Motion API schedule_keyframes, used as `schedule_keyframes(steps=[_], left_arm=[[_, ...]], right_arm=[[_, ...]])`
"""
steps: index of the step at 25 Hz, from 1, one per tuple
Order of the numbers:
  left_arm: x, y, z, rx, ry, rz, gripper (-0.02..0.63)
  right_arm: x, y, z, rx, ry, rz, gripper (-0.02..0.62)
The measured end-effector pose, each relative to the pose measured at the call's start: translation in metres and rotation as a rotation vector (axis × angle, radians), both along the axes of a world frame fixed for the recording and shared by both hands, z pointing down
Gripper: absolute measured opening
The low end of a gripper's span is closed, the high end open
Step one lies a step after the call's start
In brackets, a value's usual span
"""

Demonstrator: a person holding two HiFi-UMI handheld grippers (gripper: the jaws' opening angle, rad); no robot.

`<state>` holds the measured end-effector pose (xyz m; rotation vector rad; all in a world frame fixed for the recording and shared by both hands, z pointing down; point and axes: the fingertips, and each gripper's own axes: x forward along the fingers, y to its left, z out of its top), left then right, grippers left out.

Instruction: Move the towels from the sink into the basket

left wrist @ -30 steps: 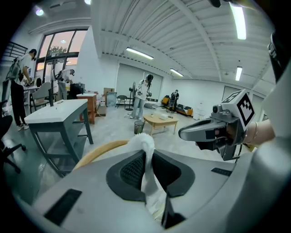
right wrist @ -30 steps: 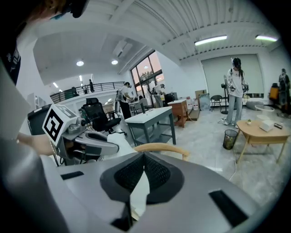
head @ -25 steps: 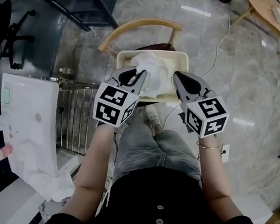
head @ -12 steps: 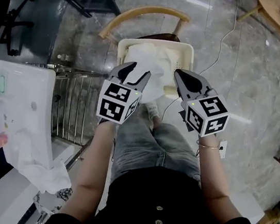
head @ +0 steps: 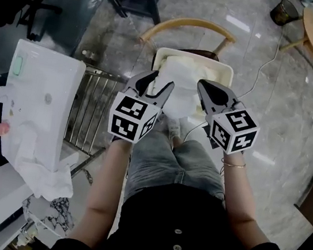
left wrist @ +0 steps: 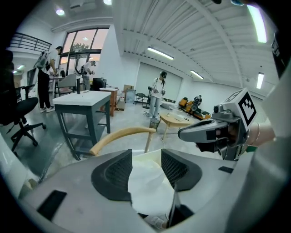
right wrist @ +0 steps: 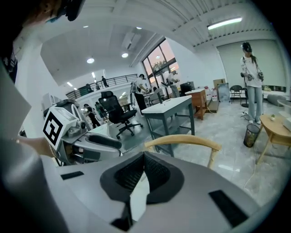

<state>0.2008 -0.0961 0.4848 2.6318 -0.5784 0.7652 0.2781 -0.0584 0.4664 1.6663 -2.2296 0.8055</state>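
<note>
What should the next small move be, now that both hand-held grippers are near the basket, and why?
Probably swing the left hand-held gripper toward the sink. Its jaws stand apart with nothing gripped, a white towel already lies in the basket, and a second towel drapes over the sink's front edge, not yet moved.

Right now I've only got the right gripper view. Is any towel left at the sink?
Observer: Yes. The head view shows a draped towel hanging over the near edge of the sink.
Operator: And the basket?
Observer: The basket sits on a wooden chair, and a second towel lies in it.
Operator: Is the left gripper carrying anything?
Observer: No. The left gripper has its jaws apart with nothing clamped between them.
</note>
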Motion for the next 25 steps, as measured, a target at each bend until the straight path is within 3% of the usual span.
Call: schedule_keyframes(steps=[9, 15, 25], left_arm=[[-0.108, -0.017, -0.047, 0.074, 0.051, -0.263, 0.179], [-0.238, -0.011, -0.064, 0.123, 0.031, -0.547, 0.179], [-0.418, 0.046, -0.068, 0.140, -0.004, -0.921, 0.179]], right_arm=[[-0.111, -0.043, -0.032, 0.075, -0.006, -0.323, 0.002], [-0.227, -0.051, -0.041, 0.090, -0.026, -0.583, 0.002], [-0.403, -0.021, -0.042, 0.063, -0.069, -0.880, 0.002]])
